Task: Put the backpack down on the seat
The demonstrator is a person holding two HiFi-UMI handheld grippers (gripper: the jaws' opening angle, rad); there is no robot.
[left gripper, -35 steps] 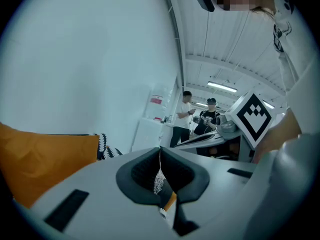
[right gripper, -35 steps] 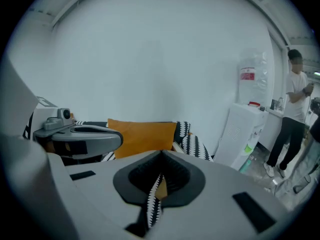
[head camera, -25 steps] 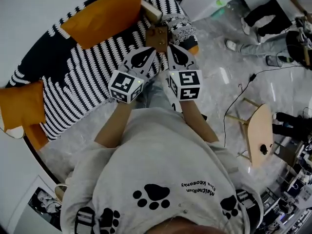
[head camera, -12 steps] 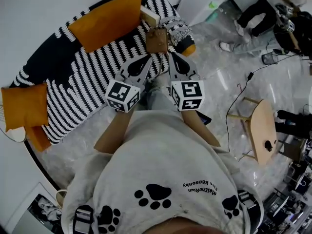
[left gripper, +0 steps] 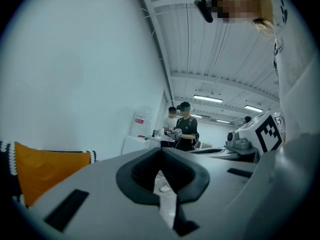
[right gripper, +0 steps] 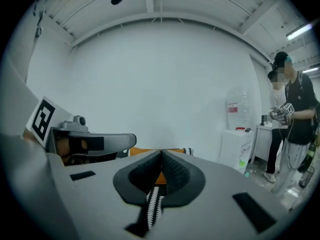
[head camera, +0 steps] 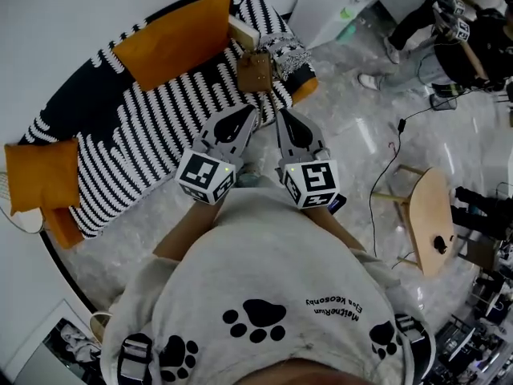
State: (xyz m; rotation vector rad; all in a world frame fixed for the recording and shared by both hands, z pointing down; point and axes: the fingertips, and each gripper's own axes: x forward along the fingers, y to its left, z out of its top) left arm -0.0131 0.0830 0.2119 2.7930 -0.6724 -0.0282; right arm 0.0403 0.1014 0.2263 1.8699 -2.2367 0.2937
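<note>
A small brown backpack (head camera: 255, 71) rests on the right end of the black-and-white striped sofa seat (head camera: 152, 147) in the head view. My left gripper (head camera: 250, 112) and right gripper (head camera: 280, 114) hover side by side just short of it, pointing at it but apart from it. Each gripper is shut and holds nothing. In the left gripper view the left gripper (left gripper: 161, 151) has its pads meeting, with only floor seen below them. In the right gripper view the right gripper (right gripper: 161, 154) is likewise shut, over striped fabric (right gripper: 151, 206).
Orange cushions (head camera: 178, 38) (head camera: 36, 175) lean on the sofa back, and a patterned cushion (head camera: 286, 51) lies beside the backpack. A wooden stool (head camera: 429, 219) and a floor cable (head camera: 385, 175) are to my right. People (head camera: 449, 22) stand by a white cabinet (head camera: 337, 2).
Both grippers have drawn back from the backpack toward my body and risen. The backpack stays on the sofa seat.
</note>
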